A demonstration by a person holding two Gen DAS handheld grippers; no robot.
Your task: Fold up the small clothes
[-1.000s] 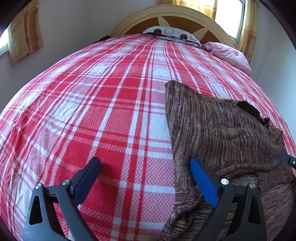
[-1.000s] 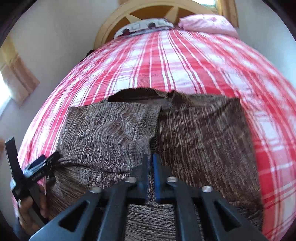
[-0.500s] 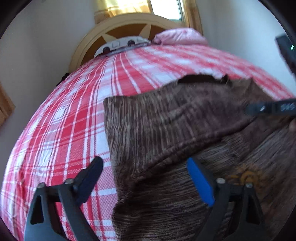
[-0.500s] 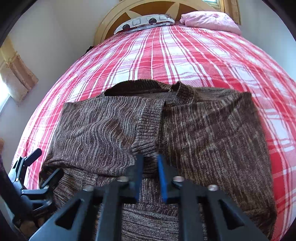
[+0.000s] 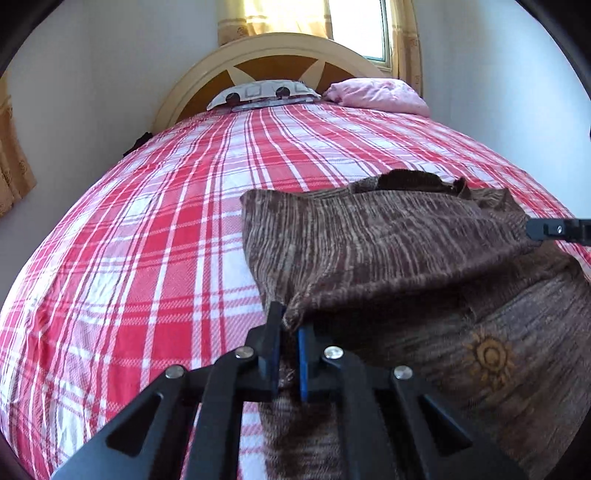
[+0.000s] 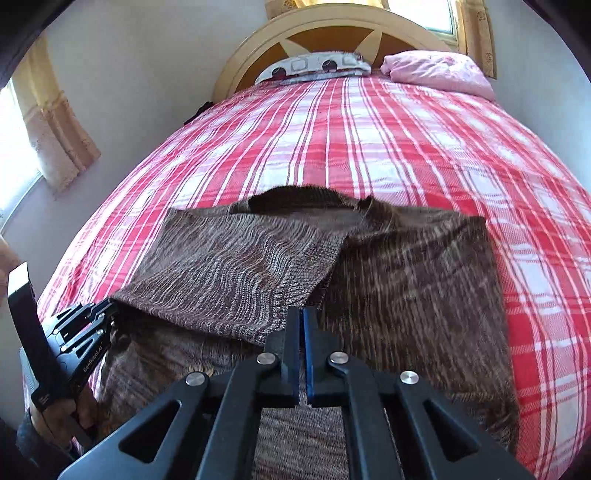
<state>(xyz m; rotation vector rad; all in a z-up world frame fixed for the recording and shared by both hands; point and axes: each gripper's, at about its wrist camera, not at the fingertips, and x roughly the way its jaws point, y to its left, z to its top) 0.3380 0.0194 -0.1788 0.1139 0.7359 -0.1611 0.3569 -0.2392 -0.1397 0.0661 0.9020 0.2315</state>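
A brown striped knit sweater [image 5: 388, 240] lies on the red plaid bed, its left sleeve folded across the body. It also shows in the right wrist view [image 6: 406, 277]. My left gripper [image 5: 288, 325] is shut on the sweater's near left edge, at the sleeve fold. It appears at the left of the right wrist view [image 6: 107, 308], pinching that same corner. My right gripper [image 6: 301, 317] is shut on the folded sleeve's cuff [image 6: 295, 280] at the middle of the sweater. A tip of the right gripper shows at the right edge of the left wrist view [image 5: 554, 229].
The red and white plaid bedspread [image 5: 166, 221] covers the bed. A patterned pillow [image 5: 258, 90] and a pink pillow [image 5: 376, 94] lie by the rounded wooden headboard [image 6: 332, 29]. A wall and a curtained window stand to the left [image 6: 55, 129].
My left gripper moved right from the bare bedspread onto the sweater's edge and closed on it. My right gripper opened slightly half a second ago and has closed again on the sleeve cuff.
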